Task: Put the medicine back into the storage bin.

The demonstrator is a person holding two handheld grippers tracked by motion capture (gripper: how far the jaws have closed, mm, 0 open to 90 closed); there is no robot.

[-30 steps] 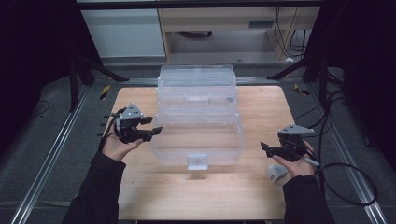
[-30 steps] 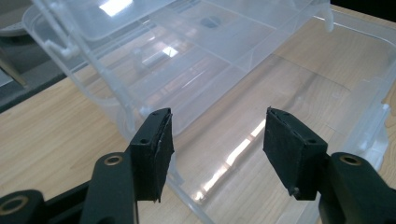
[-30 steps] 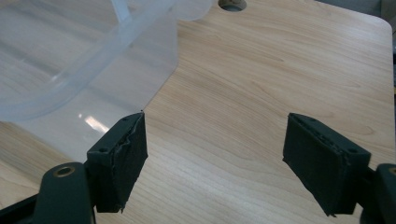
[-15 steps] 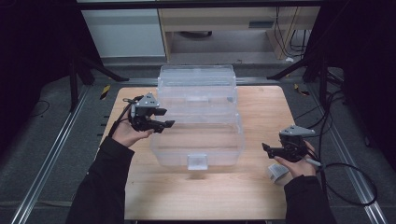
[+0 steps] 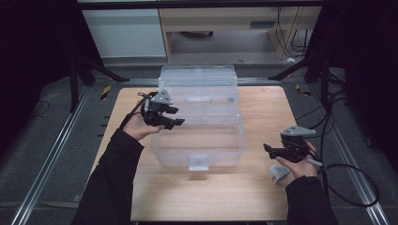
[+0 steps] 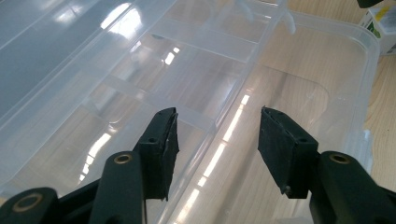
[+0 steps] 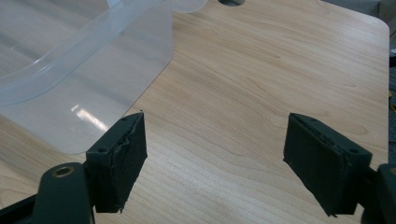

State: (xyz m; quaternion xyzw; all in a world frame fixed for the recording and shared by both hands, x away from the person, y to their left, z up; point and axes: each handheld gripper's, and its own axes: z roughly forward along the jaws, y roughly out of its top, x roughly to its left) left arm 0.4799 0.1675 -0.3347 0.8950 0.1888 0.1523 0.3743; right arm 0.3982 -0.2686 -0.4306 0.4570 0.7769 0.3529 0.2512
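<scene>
A clear plastic storage box point(image 5: 199, 140) stands open in the middle of the wooden table point(image 5: 263, 108), its lid point(image 5: 197, 77) folded back behind it. My left gripper point(image 5: 177, 117) hovers open over the box's left side, where lid meets tub. In the left gripper view its jaws straddle that hinge line point(image 6: 219, 135) with nothing between them. My right gripper point(image 5: 268, 149) is open to the right of the box, low over bare wood. In the right gripper view the box's corner point(image 7: 93, 79) lies to the upper left of its widely parted jaws.
A small white packet point(image 5: 279, 172) lies on the table under the right hand, and it appears as a white and green packet point(image 6: 383, 21) beyond the box. A latch tab point(image 5: 197, 162) sticks out at the box's front. Cables trail off to the right.
My left gripper has travelled away from the person and rightward, from beside the box's left front to over its left side at the hinge. The right gripper has barely moved.
</scene>
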